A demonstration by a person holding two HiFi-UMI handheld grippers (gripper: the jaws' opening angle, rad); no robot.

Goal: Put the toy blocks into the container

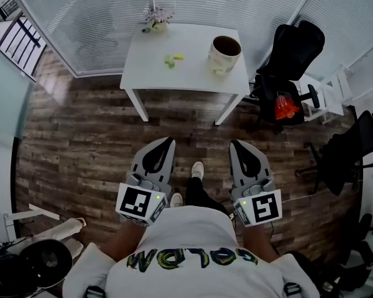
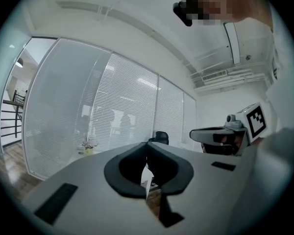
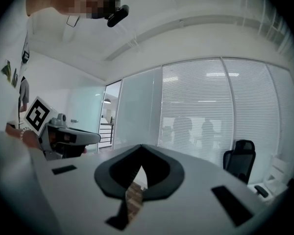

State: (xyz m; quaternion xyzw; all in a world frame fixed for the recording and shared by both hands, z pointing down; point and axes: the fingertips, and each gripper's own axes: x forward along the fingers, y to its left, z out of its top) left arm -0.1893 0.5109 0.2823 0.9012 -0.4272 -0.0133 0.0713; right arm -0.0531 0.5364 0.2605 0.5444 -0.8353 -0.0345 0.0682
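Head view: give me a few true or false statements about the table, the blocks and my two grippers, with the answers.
1. The container stands on the white table. True.
2. The yellow-green toy blocks lie inside the container. False: they lie on the tabletop, left of it.
3. The left gripper holds a block. False: its jaws are together with nothing between them.
4. The right gripper is over the wooden floor, short of the table. True.
5. The black office chair stands left of the table. False: it stands to the table's right.
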